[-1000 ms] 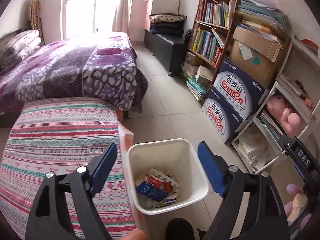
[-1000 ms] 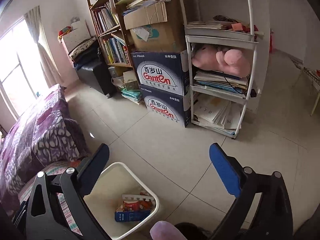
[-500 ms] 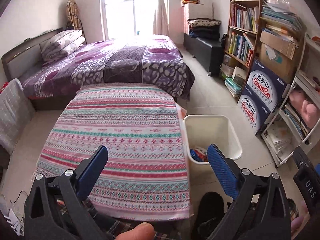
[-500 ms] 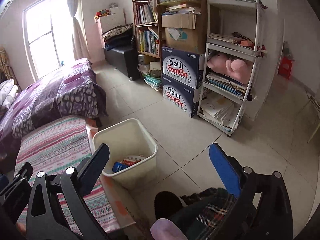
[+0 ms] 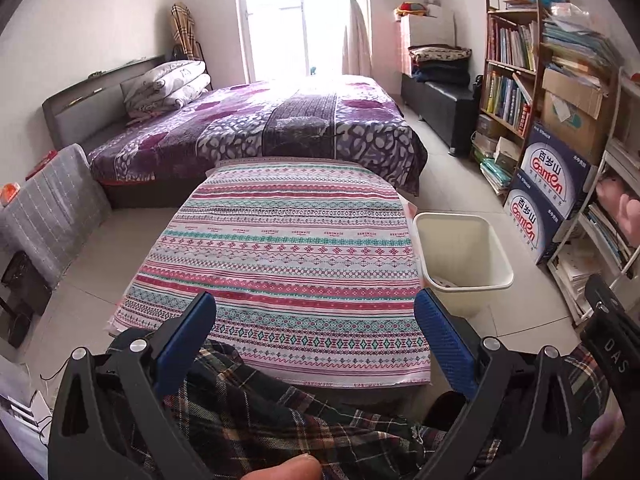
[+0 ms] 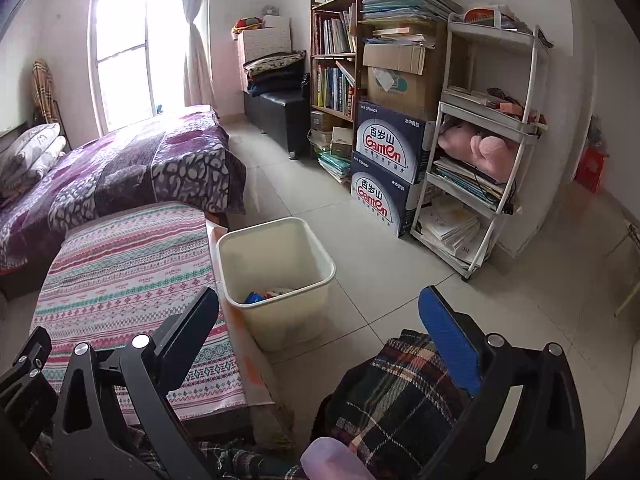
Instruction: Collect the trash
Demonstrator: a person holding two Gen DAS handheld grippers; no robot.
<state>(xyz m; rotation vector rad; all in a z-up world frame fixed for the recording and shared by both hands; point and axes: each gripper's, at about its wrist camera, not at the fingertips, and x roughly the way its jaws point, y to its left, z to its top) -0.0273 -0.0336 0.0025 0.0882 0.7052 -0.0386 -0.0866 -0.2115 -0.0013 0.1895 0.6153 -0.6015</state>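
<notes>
Both grippers, left (image 5: 314, 334) and right (image 6: 320, 320), gape empty; bin (image 6: 276, 276) sits ahead.

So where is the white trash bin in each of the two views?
Left wrist view: the white trash bin is at centre-right, on the floor, right of the striped cloth.
Right wrist view: the bin is near the centre, again right of that cloth.
Shared landmark: the blue Ganten boxes.
</notes>
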